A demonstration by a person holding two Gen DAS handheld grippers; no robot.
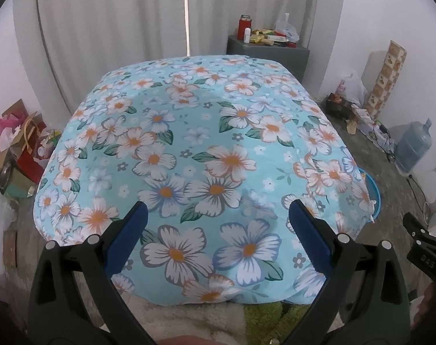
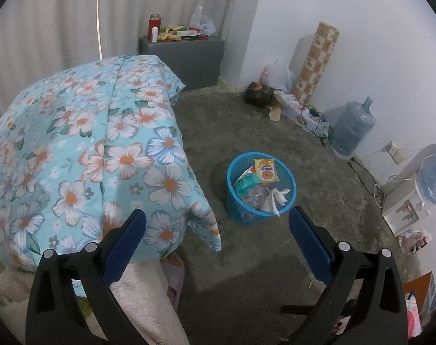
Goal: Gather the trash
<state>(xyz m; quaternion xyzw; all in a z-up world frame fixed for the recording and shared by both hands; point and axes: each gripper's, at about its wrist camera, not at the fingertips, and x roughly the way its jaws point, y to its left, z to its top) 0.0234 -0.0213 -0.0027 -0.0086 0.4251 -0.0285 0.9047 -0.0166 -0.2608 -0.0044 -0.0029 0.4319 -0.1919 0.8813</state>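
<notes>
Both claws are released and hold nothing. The blue basket (image 2: 261,188), already holding wrappers and a crushed bottle, stands on the floor just right of the bed (image 2: 82,149), ahead of the right claw (image 2: 218,244); the left claw (image 1: 218,235) faces only the floral bedcover.

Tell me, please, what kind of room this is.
Probably a simple bedroom: a bed under a floral bedsheet, white curtains behind it, and a blue trash basket on the bare concrete floor.
</notes>
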